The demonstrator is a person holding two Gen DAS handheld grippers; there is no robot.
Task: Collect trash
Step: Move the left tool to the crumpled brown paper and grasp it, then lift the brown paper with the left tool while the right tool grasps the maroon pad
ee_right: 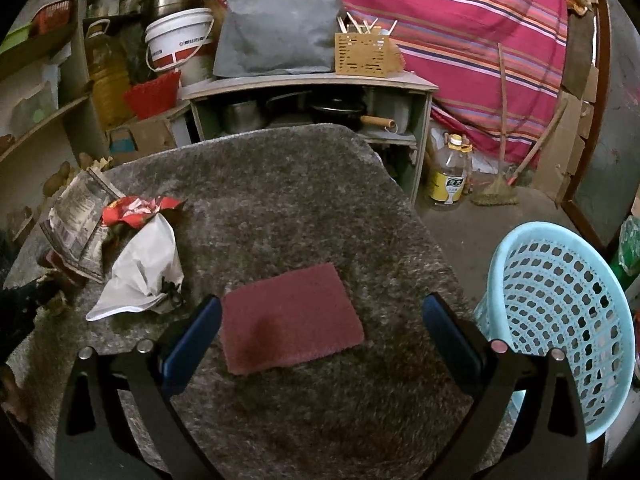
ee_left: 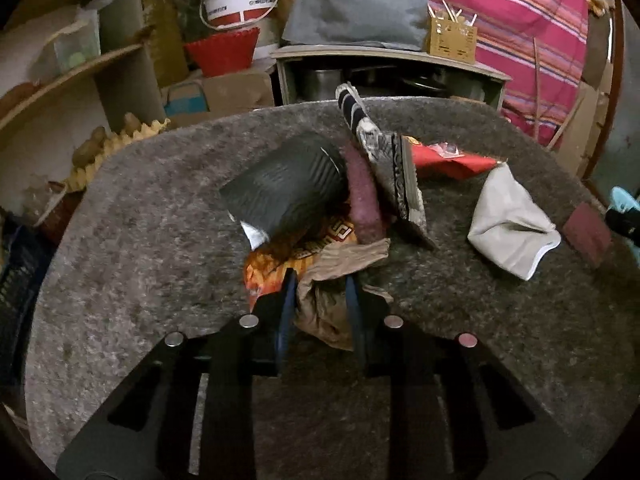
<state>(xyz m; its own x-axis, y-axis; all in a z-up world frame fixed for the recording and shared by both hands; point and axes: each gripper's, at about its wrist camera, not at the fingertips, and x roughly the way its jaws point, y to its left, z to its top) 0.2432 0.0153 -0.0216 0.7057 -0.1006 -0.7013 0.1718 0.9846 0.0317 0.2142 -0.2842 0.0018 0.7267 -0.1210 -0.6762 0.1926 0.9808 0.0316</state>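
Observation:
On a grey fuzzy table lies a pile of trash: a black ribbed cup on its side, an orange snack wrapper, folded newspaper, a red wrapper and a white crumpled paper. My left gripper is shut on a crumpled brown paper at the near edge of the pile. My right gripper is open, its fingers on either side of a maroon scouring pad lying flat on the table. The white paper lies to its left.
A light blue perforated basket stands on the floor right of the table. Behind are a low shelf with pots, a white bucket, a red basket, an oil bottle and a striped cloth.

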